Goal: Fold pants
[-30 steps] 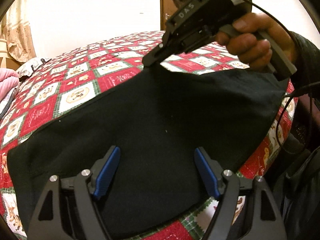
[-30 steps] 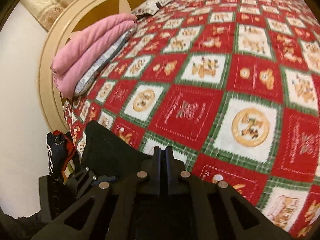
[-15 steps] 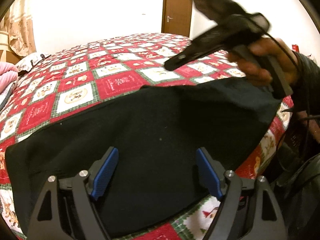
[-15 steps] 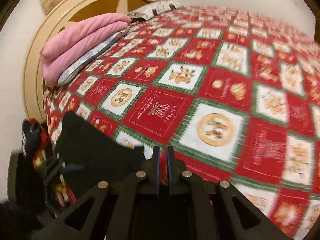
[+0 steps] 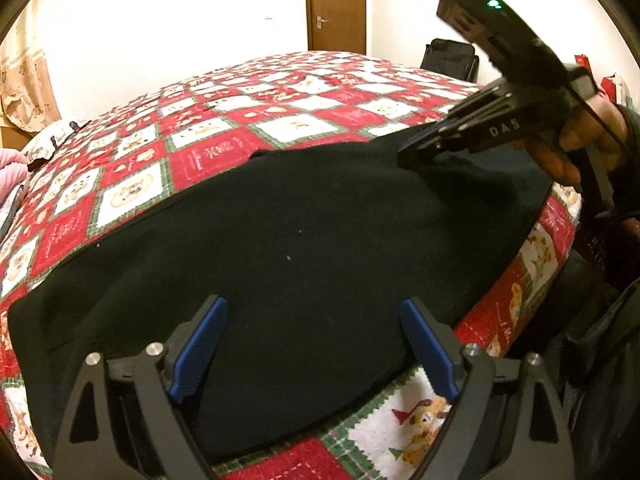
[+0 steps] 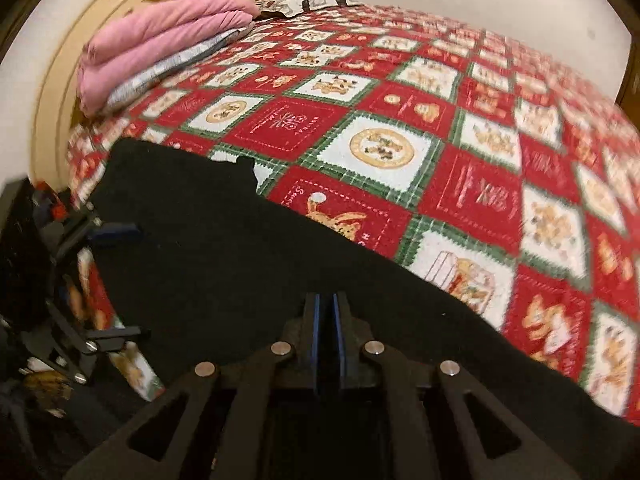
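pants: black pants [image 5: 312,232] spread flat over the lower middle of the left wrist view, lying on the quilt [image 5: 280,116] at the near edge of the bed. Same dark cloth fills the lower left half of the right wrist view, with one little tab sticking up at its far edge, left of centre.

left gripper: the left gripper [image 5: 314,344] sits at the bottom of its own frame with the blue pads [image 5: 198,346] spread wide, nothing between them, hanging just over the pants. It also shows up small and blurry at the left edge of the right wrist view.

right gripper: the right gripper [image 5: 416,154] comes in from the upper right of the left wrist view, tip down at the far right part of the pants. In its own view the fingers look pressed nearly together over the cloth with only a thin slit between. Honestly can't tell if any fabric is pinched in there, it's all black on black.

hand: a hand [image 5: 576,148] wraps the right gripper's handle at the right edge.

quilt: red, white and green Christmas patchwork, covers the whole bed.

blanket: folded pink blanket [image 6: 160,44] in the upper left of the right wrist view, against a cream headboard [image 6: 52,92].

door: brown door [image 5: 336,4] at top centre of the left wrist view.
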The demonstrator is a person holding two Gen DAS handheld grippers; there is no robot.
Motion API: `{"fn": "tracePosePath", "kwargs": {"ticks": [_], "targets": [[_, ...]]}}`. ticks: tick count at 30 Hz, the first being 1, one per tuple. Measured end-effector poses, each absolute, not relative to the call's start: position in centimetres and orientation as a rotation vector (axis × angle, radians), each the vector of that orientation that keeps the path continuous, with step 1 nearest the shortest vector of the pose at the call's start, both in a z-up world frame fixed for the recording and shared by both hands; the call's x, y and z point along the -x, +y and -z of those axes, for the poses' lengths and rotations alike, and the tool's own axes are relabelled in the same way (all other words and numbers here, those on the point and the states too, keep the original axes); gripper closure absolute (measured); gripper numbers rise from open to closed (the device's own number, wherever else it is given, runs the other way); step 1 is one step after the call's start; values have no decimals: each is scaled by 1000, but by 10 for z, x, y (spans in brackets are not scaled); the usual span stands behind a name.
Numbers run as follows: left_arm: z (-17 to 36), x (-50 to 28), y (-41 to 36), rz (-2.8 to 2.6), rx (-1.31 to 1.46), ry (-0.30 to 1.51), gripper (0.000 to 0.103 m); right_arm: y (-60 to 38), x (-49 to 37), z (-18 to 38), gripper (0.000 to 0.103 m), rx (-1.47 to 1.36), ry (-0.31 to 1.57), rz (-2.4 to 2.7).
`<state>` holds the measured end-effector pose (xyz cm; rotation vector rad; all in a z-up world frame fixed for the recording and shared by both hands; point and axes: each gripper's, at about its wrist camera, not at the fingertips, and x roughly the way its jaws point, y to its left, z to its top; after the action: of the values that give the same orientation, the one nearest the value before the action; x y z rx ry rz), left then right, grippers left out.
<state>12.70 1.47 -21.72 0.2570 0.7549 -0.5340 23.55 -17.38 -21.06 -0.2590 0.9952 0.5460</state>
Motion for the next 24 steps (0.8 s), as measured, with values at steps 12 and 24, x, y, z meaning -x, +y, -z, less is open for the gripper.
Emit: {"fn": "tracePosePath", "kwargs": {"ticks": [12,24], "targets": [[212,-123,5,543,-266,776,12,-209,-217,204,32,339,937,-368],[200,-135,-16,554,-282,770,12,-265,-208,206,28,265,939,-283]]}}
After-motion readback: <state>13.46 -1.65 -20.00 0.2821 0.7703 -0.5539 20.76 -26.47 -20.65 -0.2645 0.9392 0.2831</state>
